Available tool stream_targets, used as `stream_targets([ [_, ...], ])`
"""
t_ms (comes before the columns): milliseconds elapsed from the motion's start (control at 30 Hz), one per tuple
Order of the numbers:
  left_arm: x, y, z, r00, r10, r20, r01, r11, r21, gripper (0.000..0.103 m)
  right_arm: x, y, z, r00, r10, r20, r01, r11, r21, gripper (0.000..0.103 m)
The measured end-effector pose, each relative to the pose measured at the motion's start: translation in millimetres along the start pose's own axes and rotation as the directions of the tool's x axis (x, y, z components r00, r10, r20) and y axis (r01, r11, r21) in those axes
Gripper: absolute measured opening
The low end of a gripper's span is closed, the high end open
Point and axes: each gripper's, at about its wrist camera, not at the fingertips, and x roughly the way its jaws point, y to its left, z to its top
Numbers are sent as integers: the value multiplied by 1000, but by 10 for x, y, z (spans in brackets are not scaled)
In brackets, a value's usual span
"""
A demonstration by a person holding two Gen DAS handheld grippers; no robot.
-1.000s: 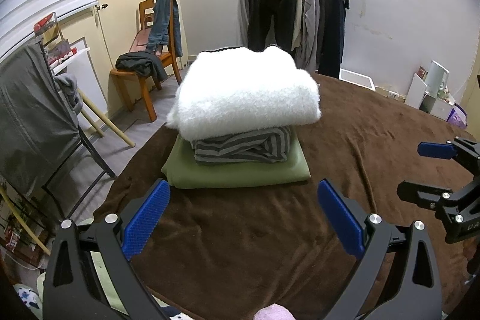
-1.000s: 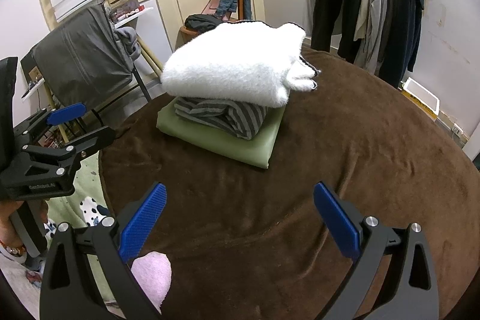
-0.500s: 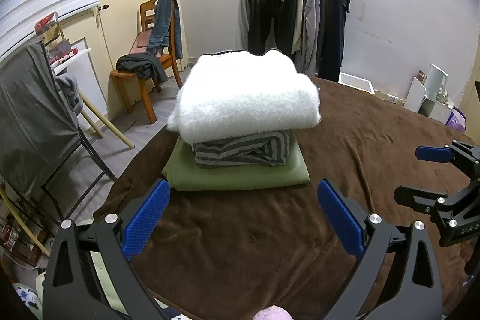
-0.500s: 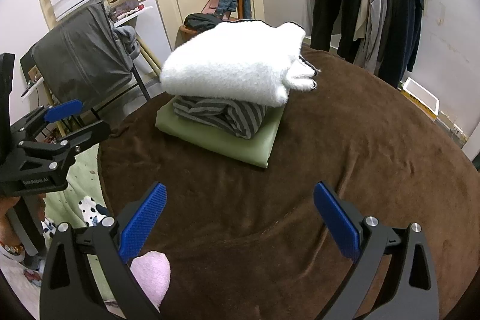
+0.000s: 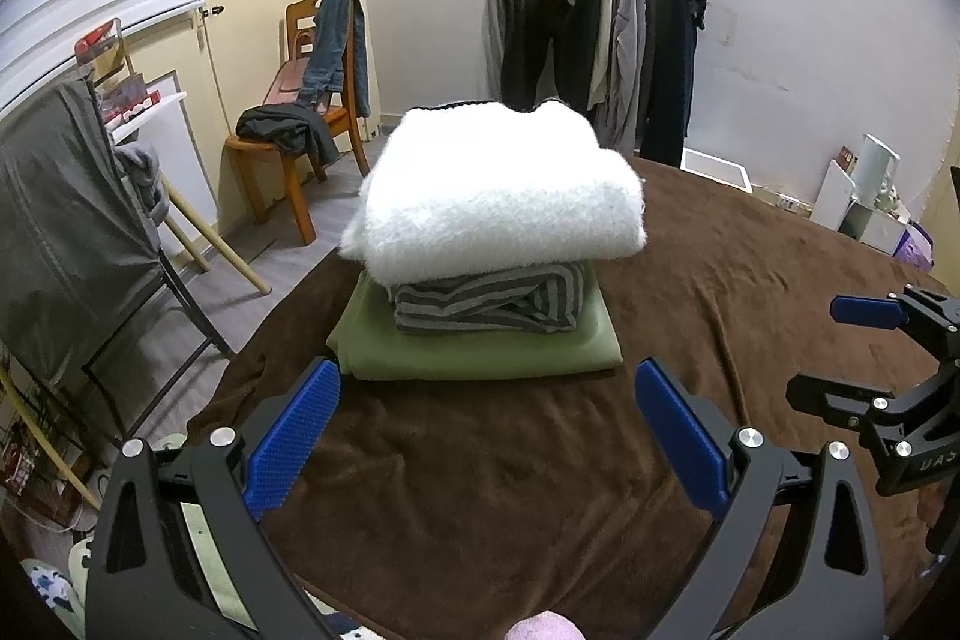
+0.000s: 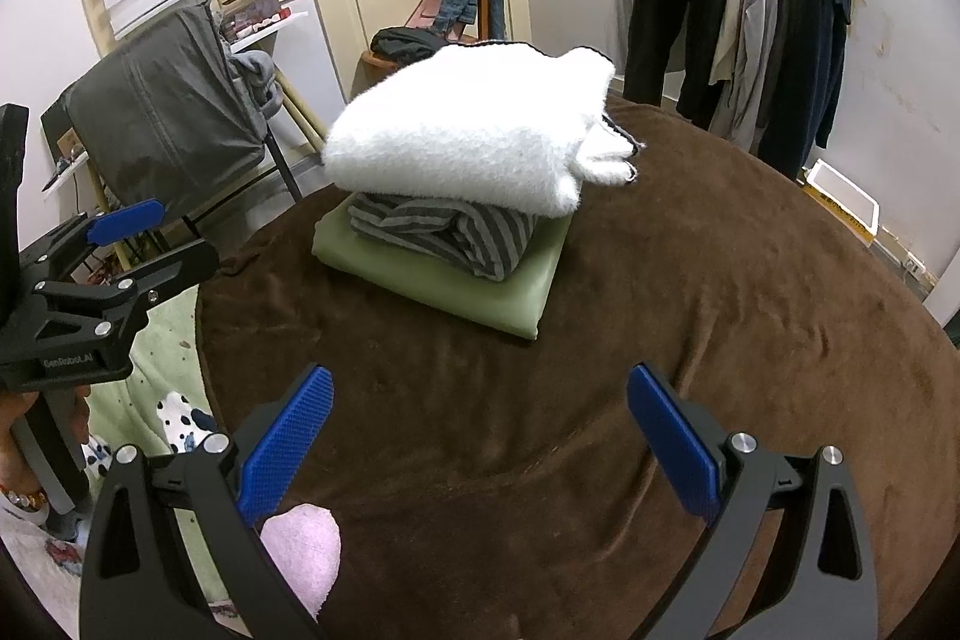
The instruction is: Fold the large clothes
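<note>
1. A stack of three folded garments is seen on the brown blanket (image 5: 510, 460): a white fluffy sweater (image 5: 498, 190) on top, a grey striped garment (image 5: 486, 304) under it, a green garment (image 5: 480, 355) at the bottom.
2. The left gripper (image 5: 487, 430) is held in front of the stack, near its green edge; its jaws are spread wide and nothing is gripped.
3. The right gripper (image 6: 480, 430) is held in front of the stack, apart from it; its jaws are likewise wide and empty.
4. A clothes rack (image 5: 606, 28) is seen behind the stack, a wooden chair (image 5: 300, 118) to its left.
</note>
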Motion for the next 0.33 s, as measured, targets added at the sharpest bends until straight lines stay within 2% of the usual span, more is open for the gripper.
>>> stream_targets([
  [333, 17, 23, -26, 1000, -1, -7, 1, 1000, -12, 97, 25, 22, -3, 1000, 1, -2, -1, 1000, -3, 97],
])
